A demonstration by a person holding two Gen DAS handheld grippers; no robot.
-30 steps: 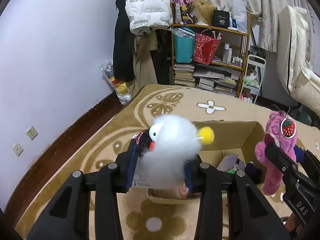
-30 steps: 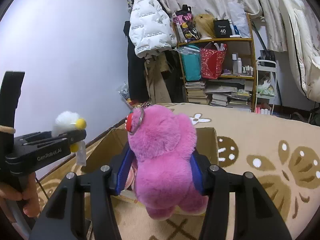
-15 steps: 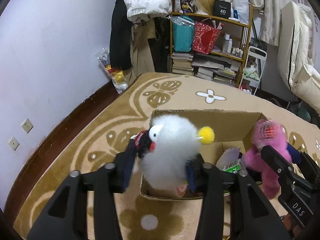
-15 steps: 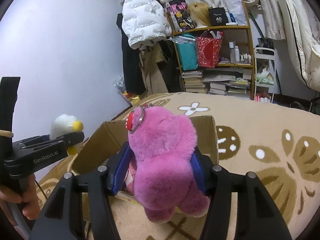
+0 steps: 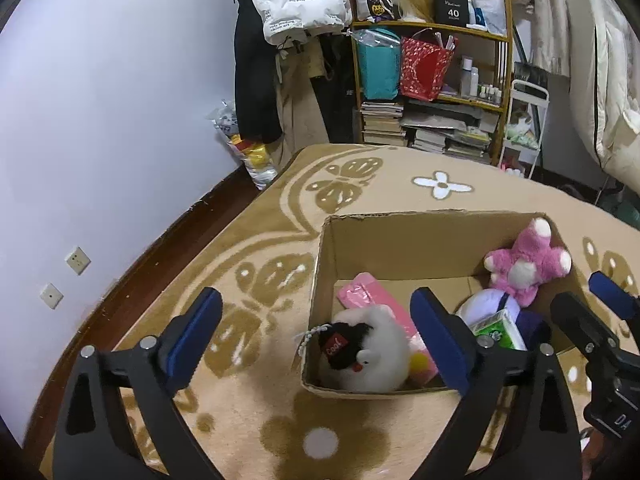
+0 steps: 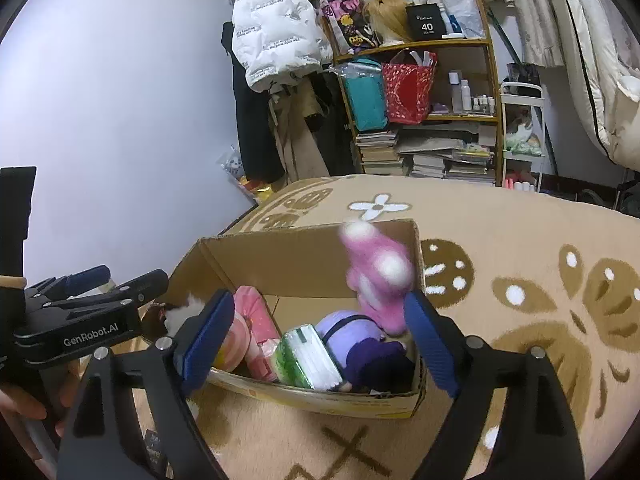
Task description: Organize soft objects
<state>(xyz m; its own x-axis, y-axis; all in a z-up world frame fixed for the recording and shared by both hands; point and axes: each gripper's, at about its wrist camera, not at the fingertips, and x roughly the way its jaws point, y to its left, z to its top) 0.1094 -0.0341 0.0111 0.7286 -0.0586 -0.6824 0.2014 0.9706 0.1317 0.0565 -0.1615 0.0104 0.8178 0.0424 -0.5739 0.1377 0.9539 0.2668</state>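
White plush (image 5: 370, 354) w/ black cap lies in the near-left corner of the cardboard box (image 5: 404, 236), just below & ahead of the left gripper (image 5: 316, 334), betw its two blue pads but not touched by either. Left jaws have just been opening & now stand wide, nothing gripped. Yellow pom-pom by the plush sits close to the right pad (image 5: 440, 340).

Pink plush (image 6: 378, 276) is blurred, at the box's far-right corner, above the other contents, ahead of the right gripper (image 6: 320, 338) & nearer its right-hand pad. Can't tell if it rests on anything. In left wrist view the same pink plush (image 5: 528, 266) shows white paw soles up, against the right wall of the box. Right jaws have also just been opening; now wide apart, empty, pads clear of the toy.

Inside the box, betw the right gripper's pads: green-white tissue pack (image 6: 310, 356), purple plush (image 6: 360, 340) just right of it, pink packet (image 6: 256, 320) to the left. Box stands on a tan rug (image 6: 520, 240) w/ brown & white flower pattern.

Left gripper also shows at left edge of right wrist view, over the box's left wall, held by a hand (image 6: 20, 404).

Beyond the rug: shelf (image 6: 436, 100) w/ books, red bag, teal bag; white puffer jacket (image 6: 276, 24) hanging left of it.
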